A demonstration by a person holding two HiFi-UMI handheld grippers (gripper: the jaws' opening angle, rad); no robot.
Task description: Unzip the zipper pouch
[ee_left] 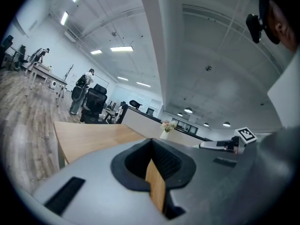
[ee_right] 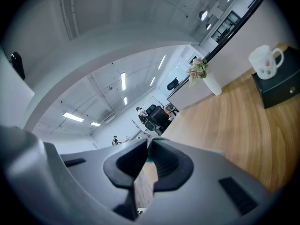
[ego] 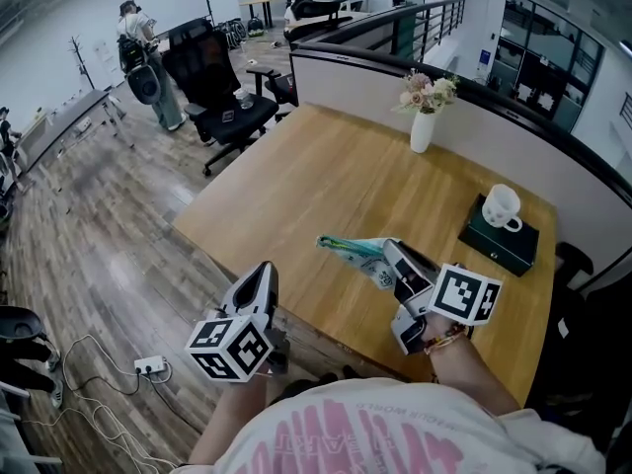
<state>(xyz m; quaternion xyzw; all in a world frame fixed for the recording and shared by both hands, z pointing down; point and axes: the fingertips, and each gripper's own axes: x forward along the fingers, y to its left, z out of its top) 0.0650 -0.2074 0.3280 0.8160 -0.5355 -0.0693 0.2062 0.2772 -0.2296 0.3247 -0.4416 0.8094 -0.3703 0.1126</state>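
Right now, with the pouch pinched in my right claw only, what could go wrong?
The right claw grips the zipper pouch by one end only, so the free end may sag or twist, and a pull on the zipper might drag it out. The left claw is shut and empty; reaching in shut, it may knock the pouch.

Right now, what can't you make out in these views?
- Zipper of the teal-and-white fabric pouch: too small in the head view; open or closed unclear.
- Pinch spot on the pouch: hidden by the right gripper, whose jaws are shut on it; the right gripper view shows only a teal sliver.
- Pattern on the white ceramic mug: too small in both views showing it.
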